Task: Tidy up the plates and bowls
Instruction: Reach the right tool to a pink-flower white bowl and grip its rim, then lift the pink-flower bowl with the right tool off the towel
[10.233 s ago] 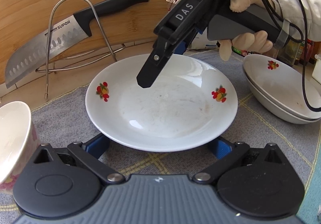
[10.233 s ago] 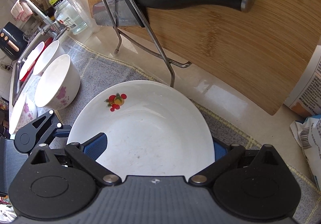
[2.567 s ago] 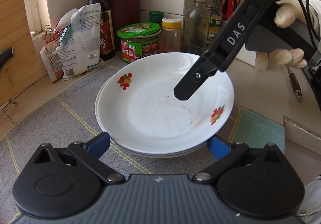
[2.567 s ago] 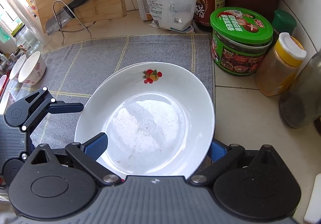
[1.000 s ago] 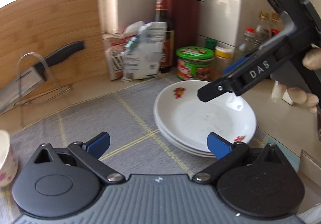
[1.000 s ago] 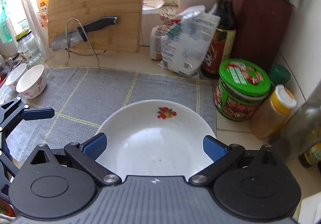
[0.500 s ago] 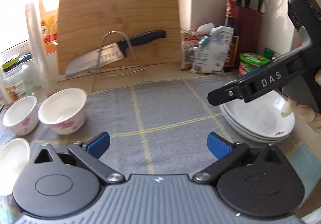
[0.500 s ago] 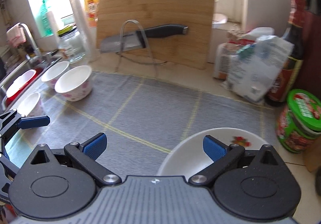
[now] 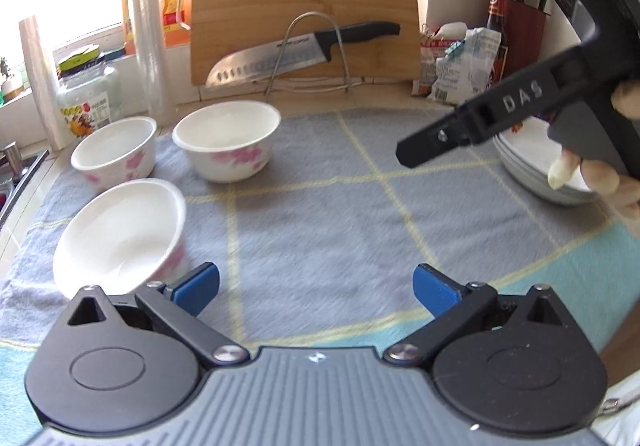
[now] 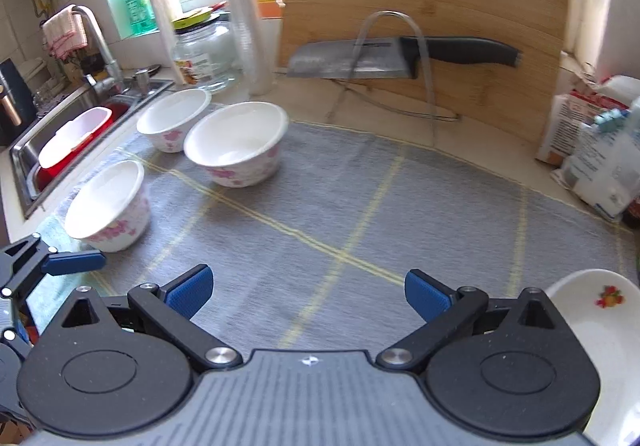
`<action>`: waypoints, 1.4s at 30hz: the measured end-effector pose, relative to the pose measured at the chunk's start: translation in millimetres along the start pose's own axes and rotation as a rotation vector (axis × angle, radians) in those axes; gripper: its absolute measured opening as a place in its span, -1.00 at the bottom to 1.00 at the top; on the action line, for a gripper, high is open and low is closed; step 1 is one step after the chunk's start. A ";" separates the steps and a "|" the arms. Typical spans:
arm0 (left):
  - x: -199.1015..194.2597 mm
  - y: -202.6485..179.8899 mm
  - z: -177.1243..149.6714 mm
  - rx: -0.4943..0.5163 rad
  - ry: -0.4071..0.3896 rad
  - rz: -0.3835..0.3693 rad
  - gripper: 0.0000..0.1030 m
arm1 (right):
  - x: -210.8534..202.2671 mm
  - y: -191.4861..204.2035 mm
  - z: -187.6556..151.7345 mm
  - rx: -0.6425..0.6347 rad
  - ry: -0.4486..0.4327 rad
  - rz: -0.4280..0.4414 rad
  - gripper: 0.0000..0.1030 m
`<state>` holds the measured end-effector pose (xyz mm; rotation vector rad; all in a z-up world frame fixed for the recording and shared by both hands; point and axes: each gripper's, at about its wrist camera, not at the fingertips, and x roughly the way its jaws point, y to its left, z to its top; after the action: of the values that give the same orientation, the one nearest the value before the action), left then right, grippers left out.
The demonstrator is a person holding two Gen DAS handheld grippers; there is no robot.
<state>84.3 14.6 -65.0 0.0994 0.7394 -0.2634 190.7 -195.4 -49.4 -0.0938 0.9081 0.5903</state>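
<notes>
Three white bowls with pink flowers stand on the grey mat: a near one [image 9: 120, 234] [image 10: 108, 206], a middle one [image 9: 228, 146] [image 10: 236, 144] and a far left one [image 9: 116, 152] [image 10: 174, 118]. A stack of white plates [image 9: 540, 166] [image 10: 600, 326] sits at the mat's right. My left gripper [image 9: 316, 286] is open and empty, just right of the near bowl. My right gripper [image 10: 306, 292] is open and empty above the mat; its body [image 9: 520, 102] hangs in front of the plates.
A bamboo cutting board [image 9: 304, 6] leans at the back with a knife [image 9: 300, 50] on a wire rack. A glass jar [image 9: 88, 98] and a sink [image 10: 72, 134] are at the left. Food bags [image 9: 460, 62] and bottles stand at the back right.
Both grippers let go of the plate on the stack and swung left across the mat. The bowls have come closer into view and the plates have slid to the right edge.
</notes>
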 end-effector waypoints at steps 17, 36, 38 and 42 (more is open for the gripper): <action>-15.2 119.2 -32.6 0.012 0.023 0.039 0.99 | 57.8 124.8 37.6 -0.071 0.022 0.124 1.00; 10.9 135.3 -19.8 0.023 -0.026 -0.047 0.75 | 96.7 148.4 56.7 -0.105 0.064 0.162 1.00; 11.9 136.0 -19.4 0.023 -0.026 -0.050 0.73 | 98.4 148.5 56.5 -0.101 0.070 0.169 1.00; 11.2 136.2 -18.9 0.030 -0.034 -0.063 0.69 | 101.5 151.4 57.6 -0.106 0.073 0.184 0.93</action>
<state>116.9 146.9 -86.8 0.0995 0.7059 -0.3354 200.8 -5.2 -66.0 -0.1292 0.9625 0.8106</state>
